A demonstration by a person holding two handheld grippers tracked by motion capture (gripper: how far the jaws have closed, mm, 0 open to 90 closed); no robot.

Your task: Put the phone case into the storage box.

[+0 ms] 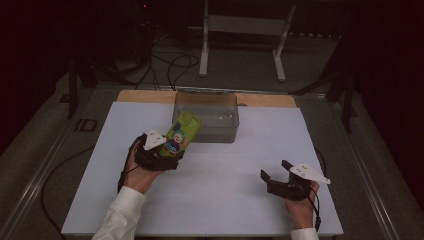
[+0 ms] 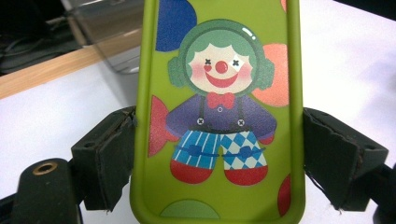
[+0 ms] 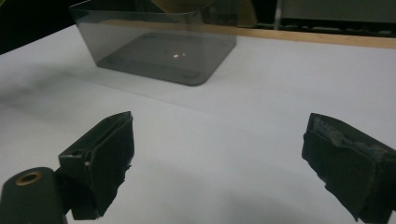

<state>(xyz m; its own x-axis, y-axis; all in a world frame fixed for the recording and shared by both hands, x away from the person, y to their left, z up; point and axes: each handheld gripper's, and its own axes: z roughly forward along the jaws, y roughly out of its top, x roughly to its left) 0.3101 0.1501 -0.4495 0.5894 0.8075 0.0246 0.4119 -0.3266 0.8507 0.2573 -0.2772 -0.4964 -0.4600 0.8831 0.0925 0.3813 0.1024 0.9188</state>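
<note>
A green phone case (image 1: pixel 182 133) printed with a cartoon clown (image 2: pixel 219 100) is held up over the white sheet, tilted toward the clear bin (image 1: pixel 206 117). My left gripper (image 1: pixel 165 155) is shut on its two long edges, with the black pads (image 2: pixel 109 156) pressed against both sides. My right gripper (image 1: pixel 274 171) rests low at the front right of the sheet, open, with nothing between its pads (image 3: pixel 105 156). In the right gripper view the smoky transparent bin (image 3: pixel 159 44) stands ahead with nothing inside it.
A white sheet (image 1: pixel 210 175) covers most of the wooden table (image 1: pixel 260 99). Beyond the table stand a white frame's legs (image 1: pixel 204 45) and loose cables (image 1: pixel 170 65) on the floor. A person's white sleeves (image 1: pixel 120 215) enter from the bottom.
</note>
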